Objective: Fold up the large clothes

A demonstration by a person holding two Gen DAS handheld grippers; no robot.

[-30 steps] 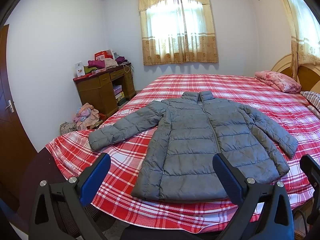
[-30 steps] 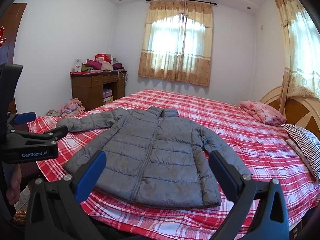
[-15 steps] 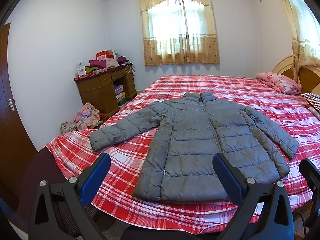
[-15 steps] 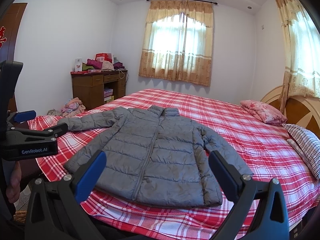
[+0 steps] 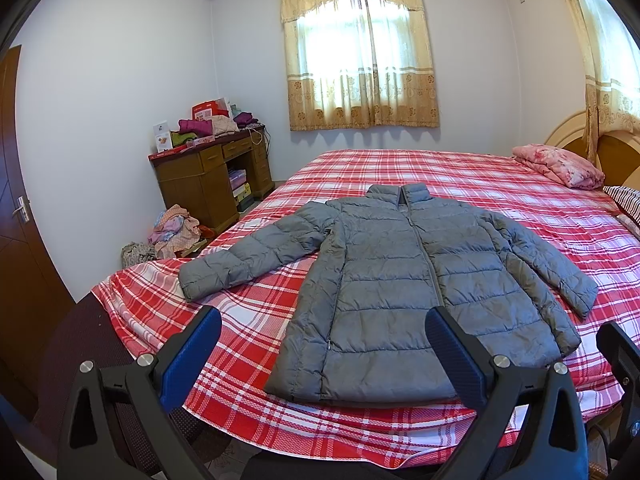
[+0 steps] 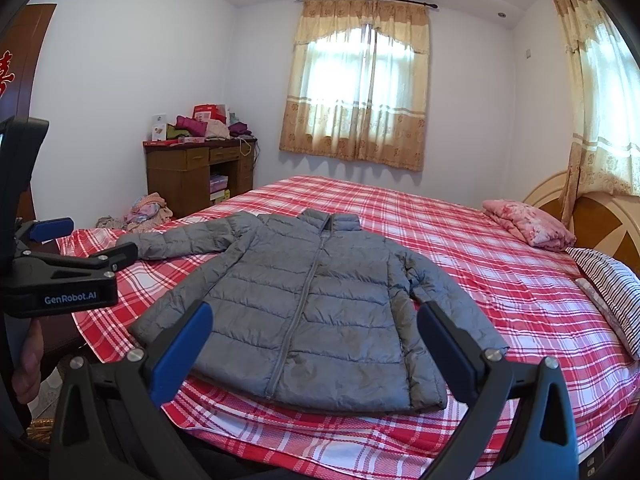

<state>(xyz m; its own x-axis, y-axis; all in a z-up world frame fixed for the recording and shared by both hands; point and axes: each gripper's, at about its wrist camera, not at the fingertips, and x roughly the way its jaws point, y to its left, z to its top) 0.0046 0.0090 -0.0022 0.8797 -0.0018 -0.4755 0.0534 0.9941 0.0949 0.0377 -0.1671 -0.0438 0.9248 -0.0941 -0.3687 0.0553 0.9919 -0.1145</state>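
Observation:
A grey quilted puffer jacket [image 5: 400,280] lies flat, front up and zipped, on the red plaid bed [image 5: 248,320], with its collar away from me and both sleeves spread outward. It also shows in the right wrist view [image 6: 304,304]. My left gripper [image 5: 324,332] is open and empty, held in the air short of the bed's near edge, facing the jacket's hem. My right gripper [image 6: 314,328] is open and empty too, above the near edge of the bed [image 6: 500,280]. The left gripper's body shows at the left of the right wrist view [image 6: 60,280].
A wooden desk [image 5: 208,184] piled with clothes stands at the far left wall, with a heap of clothes [image 5: 172,228] on the floor beside it. A pink folded quilt [image 5: 560,164] and a striped pillow [image 6: 612,288] lie near the headboard. A brown door [image 5: 16,208] is at the left.
Both views have shifted only slightly; the jacket sits a little lower and nearer in frame. Both grippers stay open and empty.

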